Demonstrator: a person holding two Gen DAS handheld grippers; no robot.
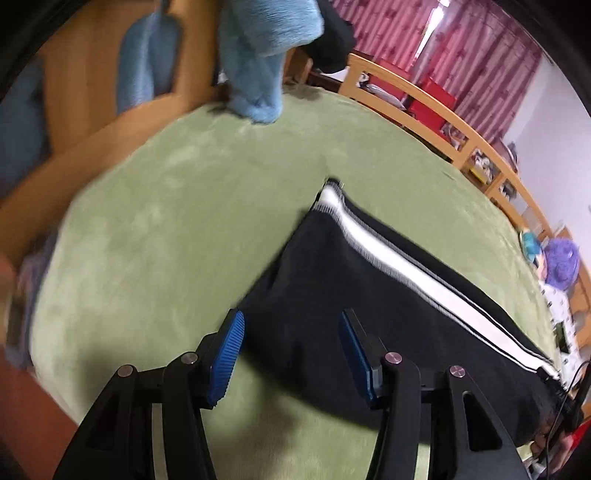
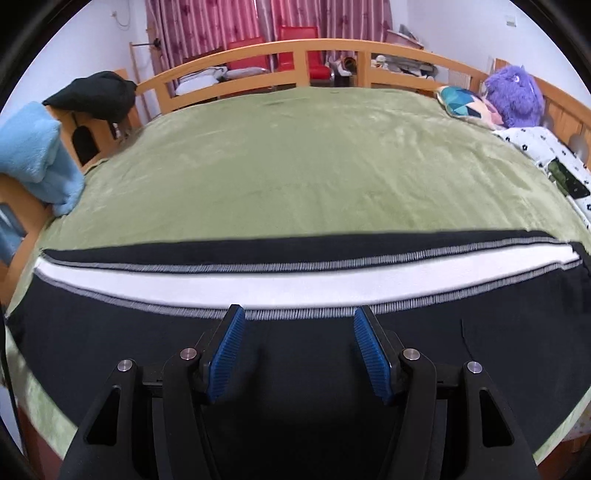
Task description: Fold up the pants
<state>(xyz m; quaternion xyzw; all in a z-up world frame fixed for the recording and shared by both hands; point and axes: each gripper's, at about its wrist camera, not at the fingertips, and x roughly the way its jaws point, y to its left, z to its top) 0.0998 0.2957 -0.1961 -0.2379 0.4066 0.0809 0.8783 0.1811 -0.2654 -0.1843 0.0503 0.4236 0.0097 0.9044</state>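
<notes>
A bedroom fills both of my views: a wide bed under a green blanket (image 2: 295, 155), a curved wooden rail (image 2: 295, 48) along its far side, and pink striped curtains (image 2: 266, 22) behind that. The black pants (image 2: 147, 354) with a white side stripe (image 2: 258, 282) lie flat along the near edge of the bed, stretched lengthwise from left to right across my right view. My right gripper (image 2: 298, 349) hangs above the dark cloth just short of the stripe, angled steeply down toward the bed, its blue pads (image 2: 226, 354) standing apart with nothing pinched between them; I see cloth only beneath them. My left gripper (image 1: 291, 356) tilts down the same way at one end of the pants (image 1: 332, 295), where the garment narrows to a corner pointing toward the middle of the bed. Its jaws are parted too, one blue pad (image 1: 226, 362) over bare blanket (image 1: 166, 221) and the other over the black fabric, and no cloth is caught between them. That view is smeared with motion blur. A light blue fleece (image 1: 258, 55) drapes over the bed frame at the far corner, and a purple plush toy (image 2: 515, 94) sits by a patterned cushion (image 2: 463, 101) at the opposite end.
</notes>
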